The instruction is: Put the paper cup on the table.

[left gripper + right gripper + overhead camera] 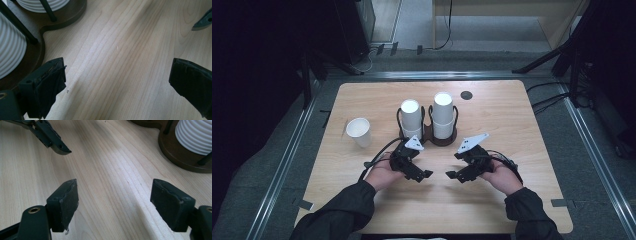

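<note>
Both ribbed white cup stacks are cut off at the frame edges in the gripper views; the high view shows the left stack and right stack in a dark wooden holder. The left gripper and right gripper hover just before it, jaws wide and empty, over the pale wood-grain desk. A single paper cup stands to the left.

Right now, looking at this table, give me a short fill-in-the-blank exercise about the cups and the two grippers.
1. The dark wooden holder carries ____ stacks of white cups.
2. The single paper cup stands to the ____ of the holder in the high view.
3. The left gripper and the right gripper both have their jaws ____.
4. Between each gripper's jaws lies bare ____.

Missing words: two; left; open; table
</note>
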A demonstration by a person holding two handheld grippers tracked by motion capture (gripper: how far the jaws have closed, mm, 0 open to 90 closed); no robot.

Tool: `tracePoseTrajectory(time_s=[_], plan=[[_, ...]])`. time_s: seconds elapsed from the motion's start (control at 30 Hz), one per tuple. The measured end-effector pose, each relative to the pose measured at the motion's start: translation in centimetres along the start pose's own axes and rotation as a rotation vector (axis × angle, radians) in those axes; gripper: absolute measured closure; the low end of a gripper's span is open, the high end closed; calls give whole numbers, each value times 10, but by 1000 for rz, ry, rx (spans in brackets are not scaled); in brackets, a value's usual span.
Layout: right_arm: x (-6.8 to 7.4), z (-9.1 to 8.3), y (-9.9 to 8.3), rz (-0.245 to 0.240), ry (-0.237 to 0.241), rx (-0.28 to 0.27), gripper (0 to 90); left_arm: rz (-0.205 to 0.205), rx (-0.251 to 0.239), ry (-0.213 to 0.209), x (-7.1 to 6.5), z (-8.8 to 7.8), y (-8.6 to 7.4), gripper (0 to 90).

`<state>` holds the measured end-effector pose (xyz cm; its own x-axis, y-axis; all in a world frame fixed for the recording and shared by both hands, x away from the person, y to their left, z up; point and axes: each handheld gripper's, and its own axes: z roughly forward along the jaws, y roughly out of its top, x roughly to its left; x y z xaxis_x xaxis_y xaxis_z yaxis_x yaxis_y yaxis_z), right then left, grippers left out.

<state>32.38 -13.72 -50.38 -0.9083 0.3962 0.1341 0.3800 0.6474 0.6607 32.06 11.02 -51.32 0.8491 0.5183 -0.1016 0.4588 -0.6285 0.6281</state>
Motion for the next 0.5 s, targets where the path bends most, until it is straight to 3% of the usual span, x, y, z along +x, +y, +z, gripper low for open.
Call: tracePoseTrajectory(time_s=[0.23, 0.5], plan=[[2, 3, 1, -32, -1, 15, 228, 38, 43, 3, -4, 3, -2, 12], [2, 4, 3, -45, -3, 17, 228, 48, 49, 11, -5, 3, -4, 12]])
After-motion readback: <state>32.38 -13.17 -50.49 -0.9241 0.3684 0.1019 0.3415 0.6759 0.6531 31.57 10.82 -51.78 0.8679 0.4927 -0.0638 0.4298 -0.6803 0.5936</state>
